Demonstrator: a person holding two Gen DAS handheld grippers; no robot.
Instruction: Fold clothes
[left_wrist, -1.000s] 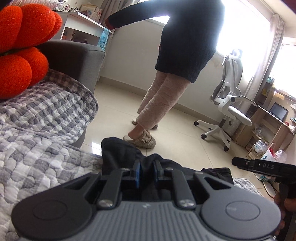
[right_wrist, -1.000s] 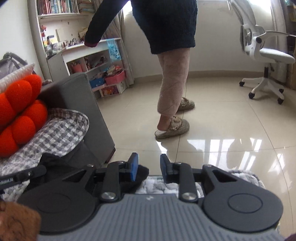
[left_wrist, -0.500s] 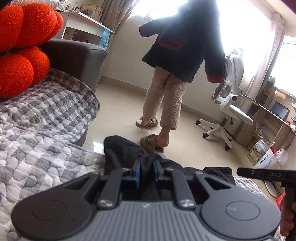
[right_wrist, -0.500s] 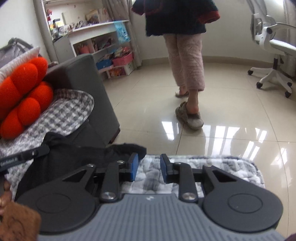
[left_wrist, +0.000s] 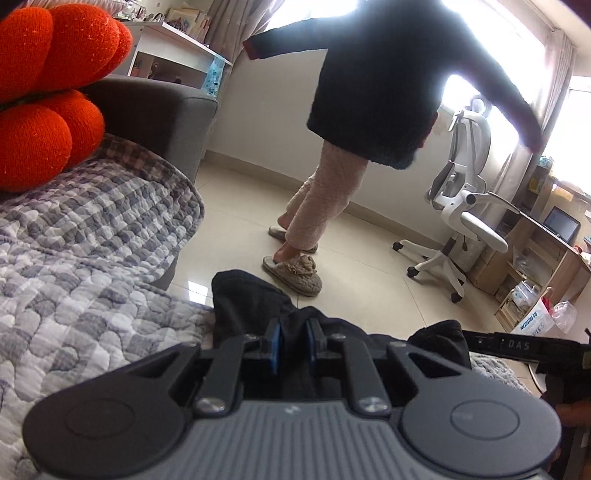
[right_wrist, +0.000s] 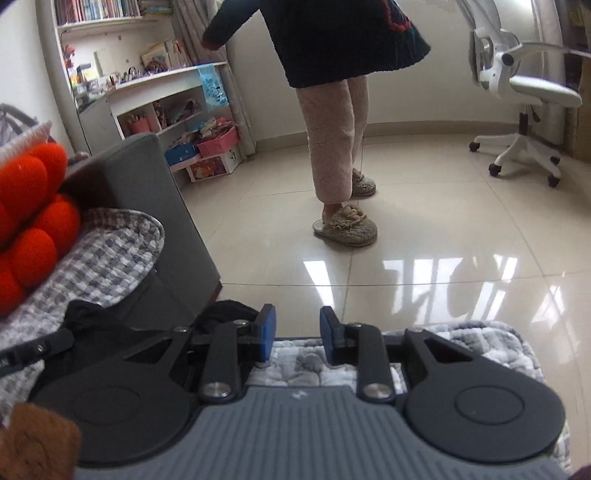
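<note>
Left gripper (left_wrist: 292, 341) pinching a fold of the black garment (left_wrist: 247, 295), blue pads nearly together. Right gripper (right_wrist: 297, 338) hovering with fingers apart, gripping nothing, above the grey quilted cover (right_wrist: 306, 363). Garment lying bunched at the cover's front edge, spreading between both grippers.

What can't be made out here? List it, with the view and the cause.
- Garment, left wrist view: the left gripper covers its near part, so its type and shape are unclear.
- Garment, right wrist view: mostly behind the right gripper.
- Person, both views: upper body cut off by the top edge.
- Window, left wrist view: washed out by glare.
</note>
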